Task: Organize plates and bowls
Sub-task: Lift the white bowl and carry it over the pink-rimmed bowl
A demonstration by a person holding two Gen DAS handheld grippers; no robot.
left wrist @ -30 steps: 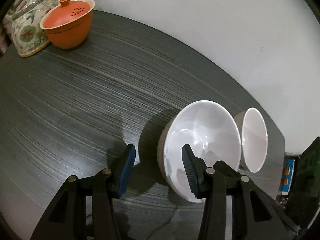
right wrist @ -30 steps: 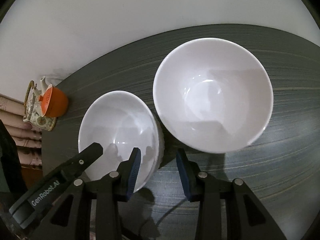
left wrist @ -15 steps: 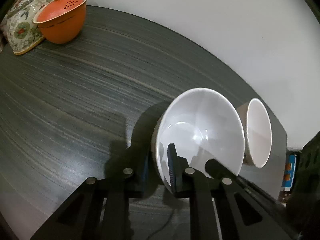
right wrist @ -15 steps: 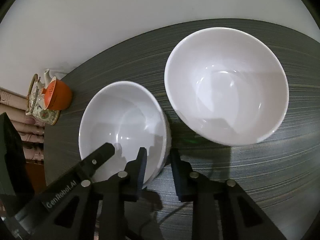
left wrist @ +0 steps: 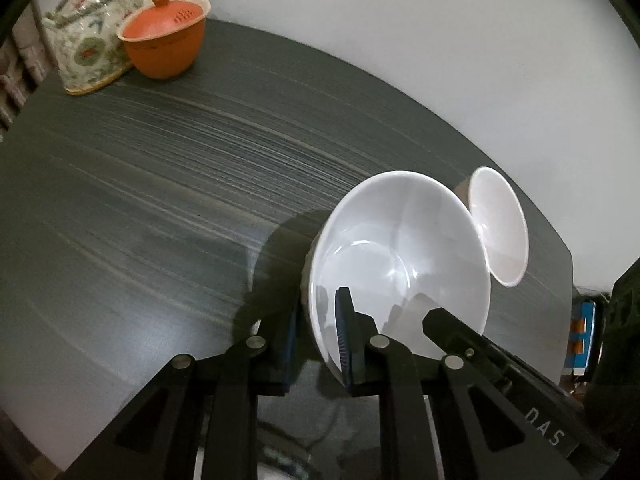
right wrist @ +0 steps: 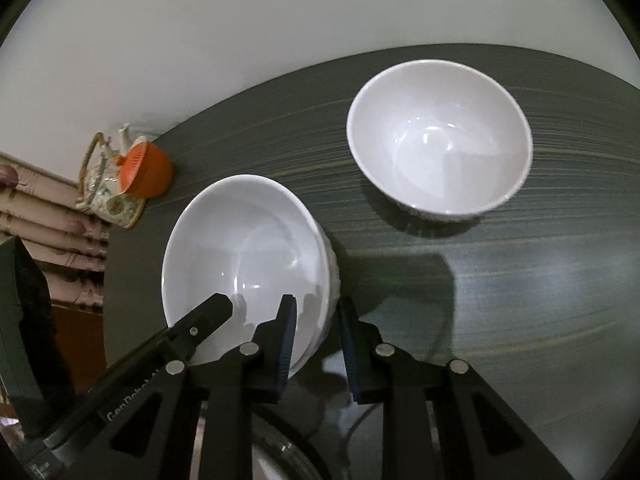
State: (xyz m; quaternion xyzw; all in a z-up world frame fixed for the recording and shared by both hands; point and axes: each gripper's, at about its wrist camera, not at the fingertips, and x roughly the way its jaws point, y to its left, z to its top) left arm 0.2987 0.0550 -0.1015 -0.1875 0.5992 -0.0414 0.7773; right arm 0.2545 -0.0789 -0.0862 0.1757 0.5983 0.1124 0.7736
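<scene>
- Two white bowls on the dark surface (right wrist: 520,300), and both claws are bunched up on the same one.
- Left claw (left wrist: 316,340) has the near bowl's (left wrist: 400,264) rim between its pads — one pad inside the bowl, the other outside the wall at about 9 o'clock. Looks clamped on that rim to me, though the outer pad is mostly in shadow.
- Right claw (right wrist: 318,352) straddles the near bowl (right wrist: 244,260) too, at its own 11 o'clock: left pad over the inside edge, right pad outside the wall. There's a visible gap on the outer side, so I'd call it apart, not gripping.
- In the right wrist view the other claw's black finger pokes into the bowl at 9 o'clock, so both tools crowd one short stretch of rim.
- The far bowl (right wrist: 440,140) sits upright at 1 o'clock from the right claw, well apart from the near one. From the left wrist it peeks out behind the near bowl (left wrist: 498,226) at 2 o'clock.
- My guess: the near bowl gets stacked into the far one, and that 1 o'clock line is the thing to watch — the left claw already has the bowl, so it's the obvious carrier.
- Off-task stuff: an orange lidded cup (left wrist: 164,40) and a patterned teapot (left wrist: 86,44) at the surface's far corner.
</scene>
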